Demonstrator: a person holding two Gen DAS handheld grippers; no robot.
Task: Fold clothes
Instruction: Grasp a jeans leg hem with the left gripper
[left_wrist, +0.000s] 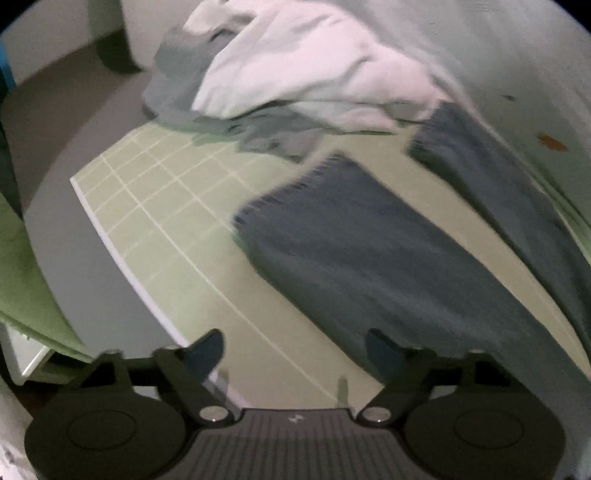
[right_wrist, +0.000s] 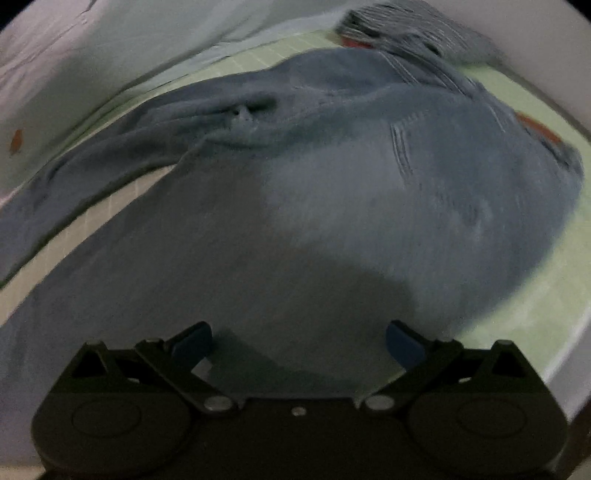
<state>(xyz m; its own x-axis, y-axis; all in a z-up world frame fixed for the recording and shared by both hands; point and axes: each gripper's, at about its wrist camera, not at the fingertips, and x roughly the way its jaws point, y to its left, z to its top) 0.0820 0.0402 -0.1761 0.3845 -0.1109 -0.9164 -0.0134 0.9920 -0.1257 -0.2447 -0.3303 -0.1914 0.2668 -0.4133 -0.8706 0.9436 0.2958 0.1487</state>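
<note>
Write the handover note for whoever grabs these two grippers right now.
Left gripper: open, empty, above the green gridded cutting mat beside a leg of the blue denim jeans.
Right gripper: open, empty, over the jeans' seat.
Jeans lie spread flat on the mat, legs apart. A pile of white and grey clothes waits at the mat's far end.
Done: jeans laid out. Left: every fold, then the pile.

I count one pair of blue trousers (left_wrist: 354, 236) with two legs spread apart, one white garment (left_wrist: 295, 70), one grey garment (left_wrist: 173, 88), one striped garment (right_wrist: 410, 26), one green gridded mat (left_wrist: 155, 192).
</note>
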